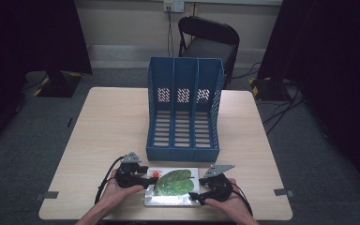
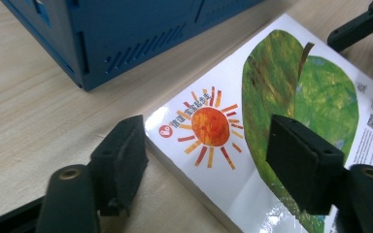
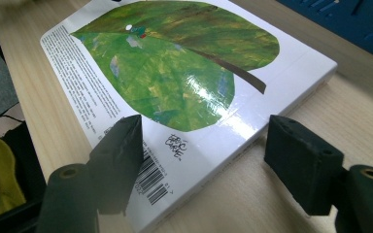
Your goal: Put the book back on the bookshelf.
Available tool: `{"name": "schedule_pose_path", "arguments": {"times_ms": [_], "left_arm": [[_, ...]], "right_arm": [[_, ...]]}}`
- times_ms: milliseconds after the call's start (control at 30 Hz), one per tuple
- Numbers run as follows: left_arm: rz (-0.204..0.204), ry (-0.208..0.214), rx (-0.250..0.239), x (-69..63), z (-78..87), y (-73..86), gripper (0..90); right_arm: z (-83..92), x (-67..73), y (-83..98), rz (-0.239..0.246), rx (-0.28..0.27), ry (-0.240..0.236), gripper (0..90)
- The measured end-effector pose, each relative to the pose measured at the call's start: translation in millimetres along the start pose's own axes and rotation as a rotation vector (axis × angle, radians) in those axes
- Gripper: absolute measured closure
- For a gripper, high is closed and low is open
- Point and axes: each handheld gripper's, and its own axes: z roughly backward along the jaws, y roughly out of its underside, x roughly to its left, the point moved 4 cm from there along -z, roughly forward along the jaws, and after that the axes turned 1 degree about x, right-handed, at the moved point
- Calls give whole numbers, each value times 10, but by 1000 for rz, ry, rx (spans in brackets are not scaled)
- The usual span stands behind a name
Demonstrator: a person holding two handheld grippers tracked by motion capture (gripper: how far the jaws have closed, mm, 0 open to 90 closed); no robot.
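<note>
A white-covered book (image 1: 173, 186) with a big green leaf and an orange sun lies flat near the table's front edge. My left gripper (image 1: 146, 181) is at the book's left end. In the left gripper view its jaws (image 2: 209, 148) stand open across the book's corner (image 2: 272, 97), one jaw beside the edge by the sun and the other over the leaf. My right gripper (image 1: 195, 196) is at the right end. Its jaws (image 3: 205, 145) are open too, one over the barcode on the book (image 3: 175, 73) and one over bare table.
A blue three-slot file rack (image 1: 183, 112) stands just behind the book, its slots open toward me; its wall (image 2: 126, 39) is close to the left gripper. The wooden table (image 1: 112, 126) has bare room on both sides of the rack. A black chair (image 1: 208, 40) stands beyond the table.
</note>
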Motion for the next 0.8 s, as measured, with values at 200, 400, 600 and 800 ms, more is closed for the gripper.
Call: {"name": "schedule_pose_path", "arguments": {"times_ms": [200, 400, 600, 800], "left_arm": [[56, 31, -34, 13, 40, -19, 312], [82, 41, -46, 16, 62, -32, 317], [103, 55, -62, 17, 90, -44, 317], [119, 65, -76, 17, 107, -52, 317]], "right_arm": [[-1, 1, -3, -4, 1, -14, 267], [-24, 45, -6, 7, 7, -46, 142], [6, 83, -9, 31, -6, -75, 135], [25, 144, 57, 69, 25, -82, 114]]}}
